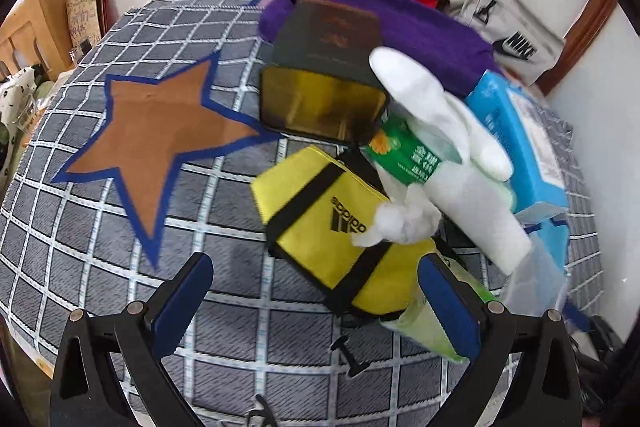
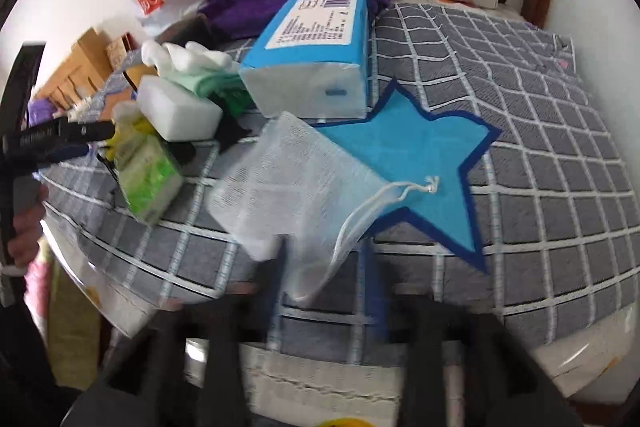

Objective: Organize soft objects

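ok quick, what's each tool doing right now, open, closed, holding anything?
Left tool: open, holding nothing, yellow Adidas pouch ahead of it.
Right tool: blurred, looks open; white mesh drawstring bag lying loose.

White walls (image 1: 592,115) behind a grey checked bedcover (image 1: 224,211).

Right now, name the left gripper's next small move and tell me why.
Probably ease the left gripper forward and down to bracket the yellow adidas pouch. Its jaws stand open, and the pouch lies just ahead between the blue fingers, not yet pinched. A crumpled white tissue rests on the pouch's far side, so closing low on the near edge looks safer.
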`<state>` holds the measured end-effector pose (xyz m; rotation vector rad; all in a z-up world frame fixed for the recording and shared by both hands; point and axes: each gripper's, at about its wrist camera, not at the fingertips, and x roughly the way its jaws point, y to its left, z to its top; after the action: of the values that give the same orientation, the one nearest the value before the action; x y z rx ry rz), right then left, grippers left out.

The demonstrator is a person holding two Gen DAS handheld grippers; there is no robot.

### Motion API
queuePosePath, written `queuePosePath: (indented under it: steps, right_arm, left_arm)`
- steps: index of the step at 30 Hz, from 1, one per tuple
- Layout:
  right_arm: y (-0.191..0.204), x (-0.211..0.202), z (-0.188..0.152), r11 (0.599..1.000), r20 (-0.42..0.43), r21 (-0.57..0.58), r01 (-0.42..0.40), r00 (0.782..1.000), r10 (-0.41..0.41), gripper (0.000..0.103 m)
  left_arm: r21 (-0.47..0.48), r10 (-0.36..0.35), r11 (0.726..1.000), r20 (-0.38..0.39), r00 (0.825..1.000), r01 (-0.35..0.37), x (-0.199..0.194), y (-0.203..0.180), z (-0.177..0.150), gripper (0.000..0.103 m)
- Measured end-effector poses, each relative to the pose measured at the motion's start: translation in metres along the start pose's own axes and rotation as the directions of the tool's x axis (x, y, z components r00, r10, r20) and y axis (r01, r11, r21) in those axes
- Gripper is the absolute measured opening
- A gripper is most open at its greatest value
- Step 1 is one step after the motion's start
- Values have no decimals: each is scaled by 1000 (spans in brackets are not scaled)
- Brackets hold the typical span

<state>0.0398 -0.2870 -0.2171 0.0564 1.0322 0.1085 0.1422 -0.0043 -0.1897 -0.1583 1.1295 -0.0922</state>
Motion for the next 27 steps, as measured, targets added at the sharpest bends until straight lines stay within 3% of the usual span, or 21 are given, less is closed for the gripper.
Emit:
queuePosePath:
  steps: [4, 8, 12, 18, 24, 27]
  right_arm:
    - [-13, -7, -2, 997, 43, -35, 72, 997, -70, 78]
    - [-25, -7, -3, 999, 47, -27, 26, 999, -25, 83]
    - [-15, -1, 4, 997, 68, -75, -1, 998, 6, 83]
    - [14, 14, 20, 985, 93, -164, -51, 993, 67, 87]
    - [26, 39, 20, 978, 34, -206, -24, 999, 32, 89]
    - [31, 40, 17, 975, 44, -221, -17, 999, 27, 96]
  left_arm:
    - [-29, -5, 1000, -20, 1000, 4, 10, -10, 5, 103]
    - [-44, 7, 999, -48, 999, -9, 21, -21, 9, 103]
    - [-14, 71, 997, -61, 996, -72, 32, -30, 8, 103]
    - [3, 133, 991, -64, 989, -133, 19, -8, 4, 103]
    - [18, 178, 984, -79, 981, -178, 10, 21, 4, 103]
    - [-19, 147, 989, -77, 986, -149, 11, 31, 4, 103]
